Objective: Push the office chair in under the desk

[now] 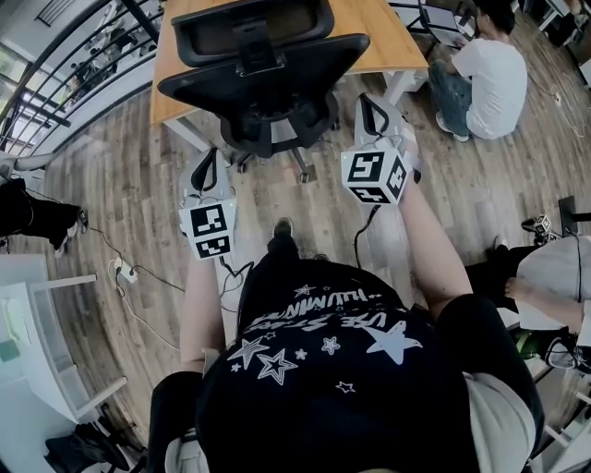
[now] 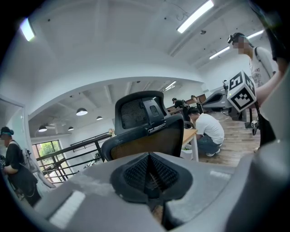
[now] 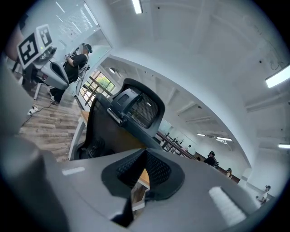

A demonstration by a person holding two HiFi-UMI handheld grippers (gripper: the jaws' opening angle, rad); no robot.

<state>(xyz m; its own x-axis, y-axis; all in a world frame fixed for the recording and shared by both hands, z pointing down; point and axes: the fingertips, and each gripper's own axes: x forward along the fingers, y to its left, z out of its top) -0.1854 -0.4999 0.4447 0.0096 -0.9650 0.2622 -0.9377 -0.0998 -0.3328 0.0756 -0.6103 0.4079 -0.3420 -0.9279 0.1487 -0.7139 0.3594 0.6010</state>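
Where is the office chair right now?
Head view, top centre: the office chair stands at the near edge of the wooden desk, backrest toward the person, beyond the left gripper and right gripper.

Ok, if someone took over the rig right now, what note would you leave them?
Left gripper: shut, empty, pointed at the chair back, short of it.
Right gripper: shut, empty, also pointed at the chair back, apparently not touching.
Chair: faces the desk, base still out on the floor.
Done: person lined up behind the chair.
Left: press both grippers on the backrest and push the chair in under the desk.
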